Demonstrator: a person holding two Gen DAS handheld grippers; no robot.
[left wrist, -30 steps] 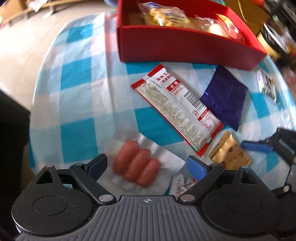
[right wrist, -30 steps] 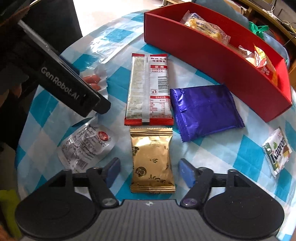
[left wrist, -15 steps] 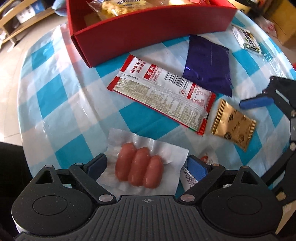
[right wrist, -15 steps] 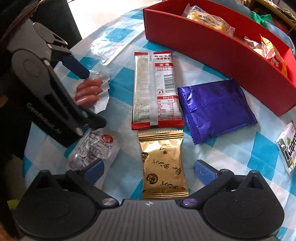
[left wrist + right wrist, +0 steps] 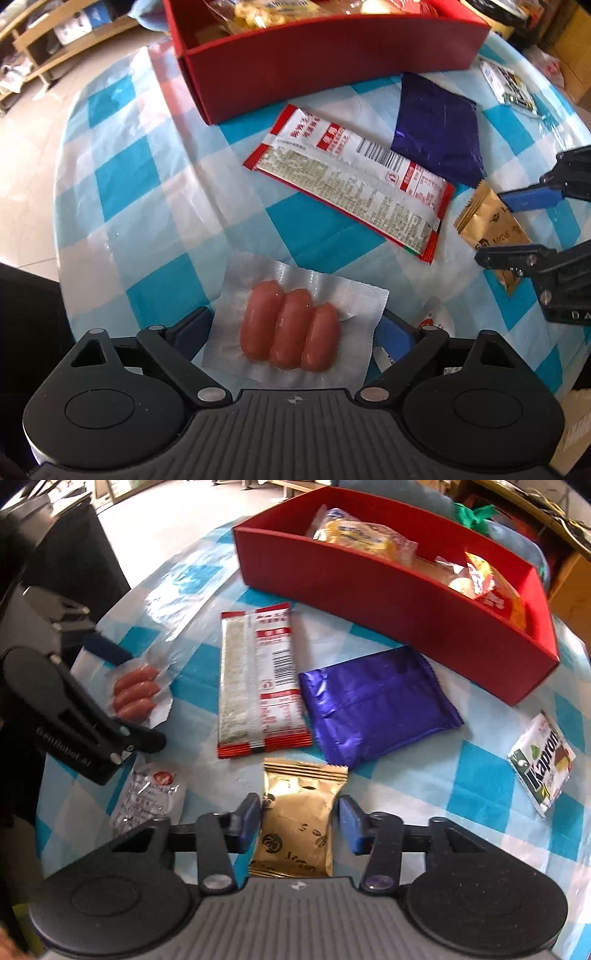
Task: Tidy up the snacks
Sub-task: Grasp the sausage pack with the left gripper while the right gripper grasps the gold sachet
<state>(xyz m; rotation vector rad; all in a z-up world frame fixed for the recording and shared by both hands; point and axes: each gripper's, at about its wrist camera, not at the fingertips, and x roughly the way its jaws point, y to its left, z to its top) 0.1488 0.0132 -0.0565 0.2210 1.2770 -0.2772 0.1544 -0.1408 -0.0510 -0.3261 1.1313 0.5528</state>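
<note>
Since half a second ago the right hand-held gripper (image 5: 300, 821) has narrowed from wide apart onto the gold packet (image 5: 297, 821), both pads now at its sides. The left hand-held gripper (image 5: 293, 334) is easing inward, wide around the sausage pack (image 5: 290, 330) of three sausages on the desk (image 5: 122, 192). The red box (image 5: 388, 594) holds several snacks, partly hidden by its wall.

Black ribbed hand-held gripper (image 5: 299, 818), blue pads (image 5: 349, 825), silver screws
</note>
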